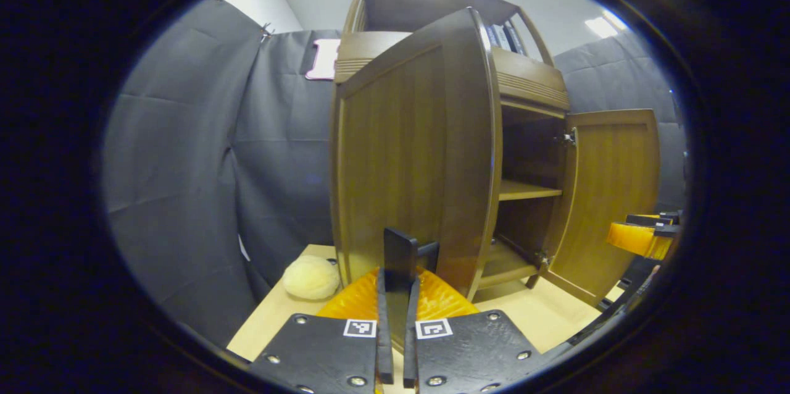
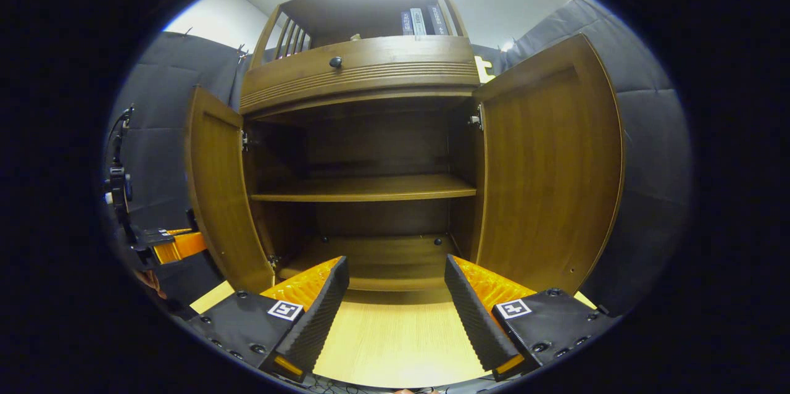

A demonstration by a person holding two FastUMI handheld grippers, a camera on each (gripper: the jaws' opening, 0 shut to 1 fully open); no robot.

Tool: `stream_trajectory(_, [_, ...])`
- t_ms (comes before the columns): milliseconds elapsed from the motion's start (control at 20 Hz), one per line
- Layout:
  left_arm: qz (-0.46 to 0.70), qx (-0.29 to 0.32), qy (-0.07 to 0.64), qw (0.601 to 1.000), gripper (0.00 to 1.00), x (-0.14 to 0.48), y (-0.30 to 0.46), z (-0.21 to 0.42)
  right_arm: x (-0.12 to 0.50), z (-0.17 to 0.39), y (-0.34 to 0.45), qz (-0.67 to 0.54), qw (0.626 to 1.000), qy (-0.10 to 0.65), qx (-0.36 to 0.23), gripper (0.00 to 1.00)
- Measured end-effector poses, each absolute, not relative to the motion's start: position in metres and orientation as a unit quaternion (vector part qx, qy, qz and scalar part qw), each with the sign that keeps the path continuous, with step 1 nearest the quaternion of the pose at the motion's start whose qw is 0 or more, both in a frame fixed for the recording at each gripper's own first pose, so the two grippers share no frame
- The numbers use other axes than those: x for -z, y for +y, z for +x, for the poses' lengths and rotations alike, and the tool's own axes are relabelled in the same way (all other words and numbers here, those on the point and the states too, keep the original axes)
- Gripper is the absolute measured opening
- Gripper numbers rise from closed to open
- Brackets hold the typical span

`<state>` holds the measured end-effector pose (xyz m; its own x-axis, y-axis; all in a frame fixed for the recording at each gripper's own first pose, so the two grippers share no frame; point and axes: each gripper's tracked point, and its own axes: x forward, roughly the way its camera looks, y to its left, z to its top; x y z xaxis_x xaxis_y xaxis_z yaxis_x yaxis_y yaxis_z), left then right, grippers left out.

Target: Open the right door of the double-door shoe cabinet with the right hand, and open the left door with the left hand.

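The wooden shoe cabinet stands with both doors swung wide, baring a shelf inside. In the left gripper view the left door looms close, and my left gripper is shut on its black handle. The right door hangs open beyond it. In the right gripper view my right gripper is open in front of the cabinet's lower compartment, nothing between its fingers, apart from the right door. The left door is at the left, with the left gripper behind it.
A cream round soft object lies on the light wooden surface beside the cabinet's left side. Books stand on the top shelf. A drawer with a dark knob sits above the doors. Black cloth walls surround the cabinet.
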<state>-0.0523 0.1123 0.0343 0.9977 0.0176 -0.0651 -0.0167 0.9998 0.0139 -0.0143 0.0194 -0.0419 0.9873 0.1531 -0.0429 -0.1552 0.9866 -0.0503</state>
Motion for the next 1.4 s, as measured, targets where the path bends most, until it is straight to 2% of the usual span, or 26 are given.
stream_trajectory(150, [-0.002,-0.024,0.019,1.000,0.08,-0.036,0.147,-0.067,0.042,-0.013,0.021,-0.028,0.996,0.020,-0.081,0.98])
stream_trajectory(200, [-0.009,-0.028,0.012,1.000,0.10,-0.039,0.160,-0.072,0.041,-0.013,0.022,-0.029,0.996,0.019,-0.082,0.93])
stream_trajectory(300, [-0.022,-0.031,0.003,0.999,0.07,-0.039,0.187,-0.078,0.041,-0.013,0.024,-0.031,0.996,0.018,-0.085,0.93])
stream_trajectory(350, [-0.025,-0.034,-0.002,0.999,0.09,-0.039,0.203,-0.082,0.041,-0.013,0.025,-0.032,0.996,0.019,-0.086,0.98])
stream_trajectory(500, [-0.021,-0.011,-0.006,1.000,0.07,-0.040,0.237,-0.087,0.040,-0.014,0.030,-0.036,0.995,0.019,-0.090,0.98])
stream_trajectory(550, [-0.014,-0.006,-0.005,1.000,0.09,-0.041,0.247,-0.087,0.040,-0.014,0.031,-0.038,0.995,0.021,-0.091,0.93])
stream_trajectory(600, [-0.007,-0.008,-0.002,1.000,0.08,-0.042,0.261,-0.088,0.041,-0.015,0.031,-0.039,0.995,0.022,-0.090,0.98])
stream_trajectory(650, [-0.004,-0.004,-0.002,1.000,0.08,-0.045,0.269,-0.089,0.040,-0.015,0.031,-0.039,0.995,0.023,-0.087,0.98])
stream_trajectory(700, [-0.005,0.008,-0.004,1.000,0.08,-0.049,0.271,-0.089,0.040,-0.016,0.030,-0.037,0.995,0.023,-0.084,0.93])
stream_trajectory(800, [-0.003,0.031,0.001,1.000,0.07,-0.049,0.267,-0.086,0.038,-0.018,0.026,-0.032,0.996,0.028,-0.079,0.93])
stream_trajectory(850, [0.004,0.035,0.000,0.999,0.08,-0.047,0.265,-0.087,0.037,-0.018,0.024,-0.032,0.996,0.031,-0.076,0.98])
stream_trajectory(950, [0.014,0.037,0.001,0.999,0.07,-0.045,0.264,-0.086,0.032,-0.020,0.017,-0.036,0.997,0.034,-0.066,0.96])
stream_trajectory(1100, [0.008,0.028,0.000,1.000,0.05,-0.048,0.266,-0.086,0.023,-0.022,0.001,-0.034,0.998,0.035,-0.044,0.93])
stream_trajectory(1250, [0.001,0.020,0.005,1.000,0.07,-0.051,0.265,-0.087,0.016,-0.022,-0.011,-0.031,0.998,0.033,-0.033,1.00])
stream_trajectory(1300, [0.000,0.012,0.006,1.000,0.07,-0.055,0.267,-0.089,0.017,-0.021,-0.015,-0.033,0.998,0.035,-0.032,0.92])
stream_trajectory(1350, [0.000,0.000,0.006,1.000,0.08,-0.058,0.268,-0.092,0.019,-0.018,-0.020,-0.037,0.998,0.037,-0.029,0.98])
stream_trajectory(1400, [0.003,-0.015,0.004,1.000,0.08,-0.066,0.268,-0.095,0.019,-0.016,-0.031,-0.044,0.998,0.036,-0.018,0.98])
